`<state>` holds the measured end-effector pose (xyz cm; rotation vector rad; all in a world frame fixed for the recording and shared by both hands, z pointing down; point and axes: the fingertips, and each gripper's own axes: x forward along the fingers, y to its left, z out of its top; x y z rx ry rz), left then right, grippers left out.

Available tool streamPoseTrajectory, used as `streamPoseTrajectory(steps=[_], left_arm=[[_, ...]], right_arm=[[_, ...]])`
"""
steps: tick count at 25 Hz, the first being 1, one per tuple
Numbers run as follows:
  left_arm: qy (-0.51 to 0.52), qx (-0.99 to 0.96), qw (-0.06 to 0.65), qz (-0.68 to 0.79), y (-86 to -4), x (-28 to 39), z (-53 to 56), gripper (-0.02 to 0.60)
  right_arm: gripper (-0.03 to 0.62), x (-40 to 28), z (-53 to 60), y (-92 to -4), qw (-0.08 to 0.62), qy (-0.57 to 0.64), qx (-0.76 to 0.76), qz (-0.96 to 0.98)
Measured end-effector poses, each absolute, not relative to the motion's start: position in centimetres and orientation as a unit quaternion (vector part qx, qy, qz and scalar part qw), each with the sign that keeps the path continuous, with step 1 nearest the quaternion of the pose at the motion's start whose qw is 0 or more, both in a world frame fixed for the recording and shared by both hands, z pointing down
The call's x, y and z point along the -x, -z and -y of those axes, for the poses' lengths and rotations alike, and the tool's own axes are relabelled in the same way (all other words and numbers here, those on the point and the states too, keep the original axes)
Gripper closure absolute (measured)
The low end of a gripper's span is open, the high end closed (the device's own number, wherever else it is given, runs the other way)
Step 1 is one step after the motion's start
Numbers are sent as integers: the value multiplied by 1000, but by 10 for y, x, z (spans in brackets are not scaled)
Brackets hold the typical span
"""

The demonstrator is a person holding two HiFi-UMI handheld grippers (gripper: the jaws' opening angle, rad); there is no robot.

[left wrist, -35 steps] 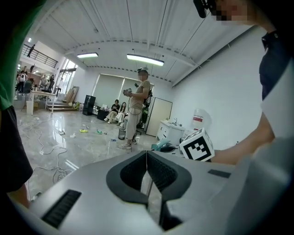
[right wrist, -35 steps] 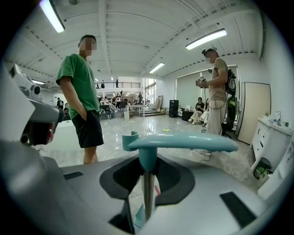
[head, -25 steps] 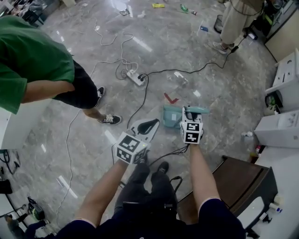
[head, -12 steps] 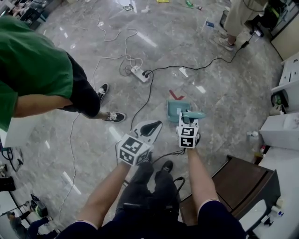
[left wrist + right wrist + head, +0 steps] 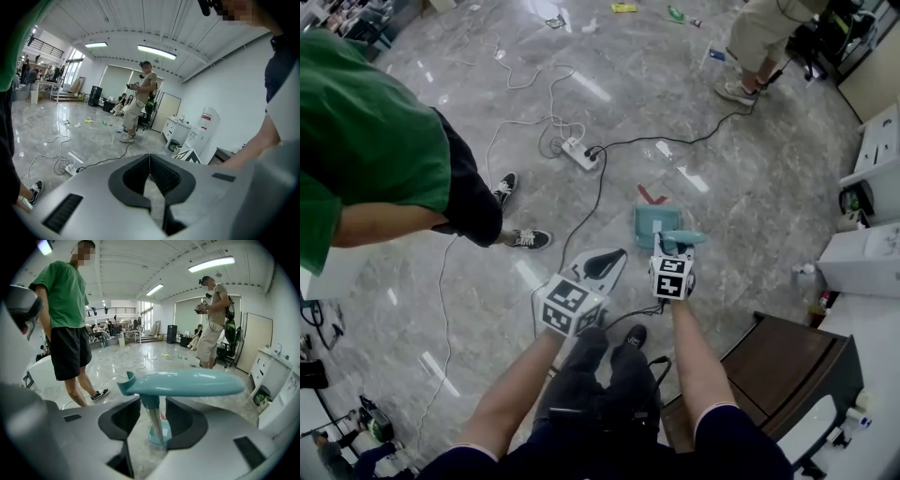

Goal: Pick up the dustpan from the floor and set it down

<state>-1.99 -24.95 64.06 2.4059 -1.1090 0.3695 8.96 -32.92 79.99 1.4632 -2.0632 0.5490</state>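
The teal dustpan [image 5: 656, 223] has its pan low at the grey floor, beside a red tape mark [image 5: 651, 196]. Its long handle [image 5: 187, 382] lies crosswise over my right gripper [image 5: 152, 416]. The handle's thin stem [image 5: 154, 420] stands between the jaws, which are opening, with a gap showing on both sides. In the head view the right gripper [image 5: 675, 247] is just behind the pan. My left gripper [image 5: 602, 265] hangs to the left of it, shut and holding nothing; in its own view, the left gripper [image 5: 149, 157] has its tips meeting.
A power strip [image 5: 579, 154] with trailing cables lies beyond the dustpan. A person in green [image 5: 366, 141] stands at left, shoes [image 5: 528, 239] near my left gripper. Another person [image 5: 755, 37] stands far back. A brown cabinet [image 5: 787, 366] and white units [image 5: 867, 258] line the right.
My right gripper and the dustpan have sunk a little toward the floor. The left gripper has barely shifted. The person at the back has stepped to the left.
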Motion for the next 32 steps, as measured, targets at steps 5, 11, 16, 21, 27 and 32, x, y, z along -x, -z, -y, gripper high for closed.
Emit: streamPoseTrajectory(steps=[5, 11, 16, 21, 27, 32], left_arm=[[-131, -877, 230, 400, -632, 25, 242, 568], [-118, -881, 231, 397, -599, 33, 223, 568], [-102, -890, 223, 386, -564, 27, 210, 568], [-88, -902, 202, 371, -519, 15, 196, 568], [-68, -914, 170, 363, -472, 6, 184, 568], [-47, -922, 143, 357, -437, 3, 179, 568]], right_arm=[[413, -93, 311, -806, 277, -246, -544, 753], [414, -95, 267, -762, 247, -273, -548, 751], [450, -88, 250, -678, 169, -258, -541, 782], [545, -83, 239, -583, 104, -210, -546, 805], [586, -78, 223, -502, 50, -163, -543, 822], [586, -66, 215, -444, 19, -126, -523, 843]])
